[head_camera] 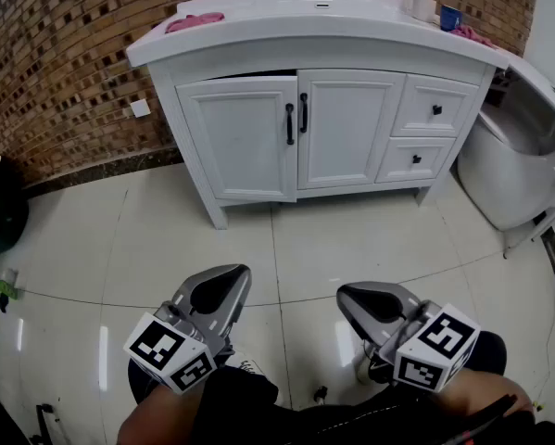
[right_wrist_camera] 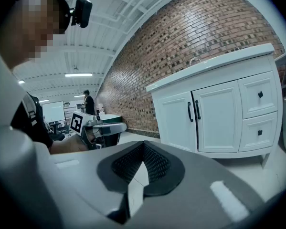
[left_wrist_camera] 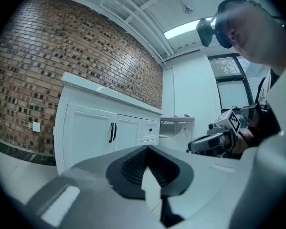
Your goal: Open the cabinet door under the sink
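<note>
A white vanity cabinet (head_camera: 342, 170) stands against the brick wall with a sink on top. Its two doors meet at the middle, each with a black vertical handle: the left door (head_camera: 240, 137) with handle (head_camera: 289, 123), the right door (head_camera: 346, 128) with handle (head_camera: 304, 112). The left door's top edge shows a thin dark gap, slightly ajar. The same doors appear in the left gripper view (left_wrist_camera: 90, 135) and the right gripper view (right_wrist_camera: 200, 116). My left gripper (head_camera: 225, 281) and right gripper (head_camera: 359, 297) hang low over the floor, well short of the cabinet, both shut and holding nothing.
Two drawers with black knobs (head_camera: 435, 109) sit right of the doors. On the counter lie a pink cloth (head_camera: 195, 21), a soap bottle (head_camera: 419, 3) and a blue cup (head_camera: 449, 17). A white toilet (head_camera: 513, 170) stands at the right. Glossy floor tiles (head_camera: 351, 239) lie between me and the cabinet.
</note>
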### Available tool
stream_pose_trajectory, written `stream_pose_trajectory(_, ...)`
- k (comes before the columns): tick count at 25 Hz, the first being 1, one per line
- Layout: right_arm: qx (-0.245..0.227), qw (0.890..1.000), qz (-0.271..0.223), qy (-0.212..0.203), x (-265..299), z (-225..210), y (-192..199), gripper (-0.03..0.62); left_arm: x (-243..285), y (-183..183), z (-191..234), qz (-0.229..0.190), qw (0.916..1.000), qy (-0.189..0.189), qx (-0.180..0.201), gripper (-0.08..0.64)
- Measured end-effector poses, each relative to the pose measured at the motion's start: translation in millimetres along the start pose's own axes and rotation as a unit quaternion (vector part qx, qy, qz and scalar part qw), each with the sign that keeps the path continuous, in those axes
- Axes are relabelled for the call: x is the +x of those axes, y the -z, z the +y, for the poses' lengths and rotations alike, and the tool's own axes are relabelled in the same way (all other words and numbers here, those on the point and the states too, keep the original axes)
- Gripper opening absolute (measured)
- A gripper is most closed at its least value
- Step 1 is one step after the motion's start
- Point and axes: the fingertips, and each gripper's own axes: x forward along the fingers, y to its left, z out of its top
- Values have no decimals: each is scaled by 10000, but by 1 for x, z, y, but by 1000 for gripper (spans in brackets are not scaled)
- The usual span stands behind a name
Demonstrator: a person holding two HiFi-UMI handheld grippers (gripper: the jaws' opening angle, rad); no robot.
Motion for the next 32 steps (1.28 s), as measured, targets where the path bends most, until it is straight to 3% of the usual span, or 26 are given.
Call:
stream_pose_trajectory(11,11,10000,5,28,3,0,-2,8,9,9,4,174,9998,-63,95,5)
stream_pose_trajectory(21,103,9999,-20,106,3,-8,-2,8,46,-21,7,178,9983,-115,536,5)
stream_pose_trajectory(32,152,9997,-91,184,-1,-17,-5,8,131,-39,56,172,9931,-587,1002,14)
